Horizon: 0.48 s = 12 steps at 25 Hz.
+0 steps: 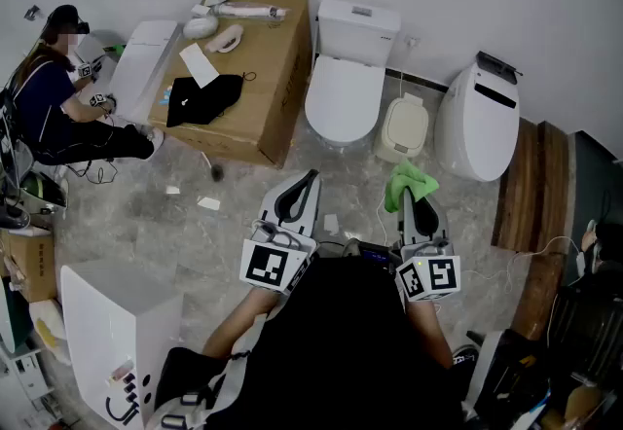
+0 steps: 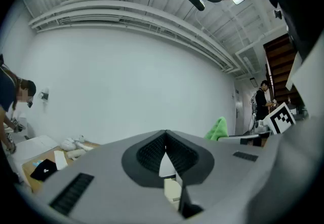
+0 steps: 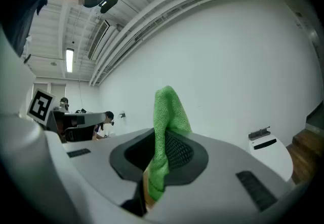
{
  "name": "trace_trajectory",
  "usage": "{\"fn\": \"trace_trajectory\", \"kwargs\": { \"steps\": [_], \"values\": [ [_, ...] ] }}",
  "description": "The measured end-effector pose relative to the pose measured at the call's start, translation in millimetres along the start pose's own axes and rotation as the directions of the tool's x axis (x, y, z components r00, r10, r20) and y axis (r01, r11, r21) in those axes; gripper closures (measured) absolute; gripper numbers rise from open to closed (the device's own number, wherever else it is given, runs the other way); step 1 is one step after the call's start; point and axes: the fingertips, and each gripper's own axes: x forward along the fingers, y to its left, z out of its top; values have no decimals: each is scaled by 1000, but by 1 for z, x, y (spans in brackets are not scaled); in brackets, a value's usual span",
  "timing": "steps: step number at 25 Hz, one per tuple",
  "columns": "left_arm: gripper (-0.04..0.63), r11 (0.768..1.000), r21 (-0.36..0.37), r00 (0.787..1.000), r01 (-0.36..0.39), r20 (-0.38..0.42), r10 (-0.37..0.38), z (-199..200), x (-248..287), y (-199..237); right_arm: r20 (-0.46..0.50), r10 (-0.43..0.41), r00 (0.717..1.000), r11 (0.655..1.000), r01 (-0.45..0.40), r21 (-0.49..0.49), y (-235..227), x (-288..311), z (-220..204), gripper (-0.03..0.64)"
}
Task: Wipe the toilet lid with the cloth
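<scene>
A white toilet with its lid (image 1: 344,97) shut stands against the far wall, its tank (image 1: 358,27) behind it. My right gripper (image 1: 419,204) is shut on a green cloth (image 1: 409,181), which sticks up out of the jaws and hangs short of the toilet, to the toilet's right. In the right gripper view the cloth (image 3: 168,109) rises from between the closed jaws of that gripper (image 3: 161,137), which points at the bare wall. My left gripper (image 1: 308,179) is held beside it, nearer than the toilet bowl. In its own view this gripper (image 2: 165,135) is shut with nothing in it, and the cloth (image 2: 218,129) shows at the right.
A large cardboard box (image 1: 255,78) with a black item and clutter on top stands left of the toilet. A small beige bin (image 1: 404,126) and a second white toilet (image 1: 477,122) stand at the right, with wooden steps (image 1: 531,185) beyond. A person (image 1: 54,107) sits at far left. A white cabinet (image 1: 117,331) is near left.
</scene>
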Motion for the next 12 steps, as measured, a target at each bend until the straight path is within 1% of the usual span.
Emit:
{"fn": "trace_trajectory", "kwargs": {
  "steps": [6, 12],
  "values": [
    [588, 1000, 30, 1000, 4, 9, -5, -4, -4, 7, -4, 2, 1000, 1000, -2, -1, 6, 2, -5, 566],
    [588, 1000, -3, 1000, 22, -1, -22, -1, -10, 18, 19, -3, 1000, 1000, 3, 11, 22, 7, -3, 565]
  ]
}}
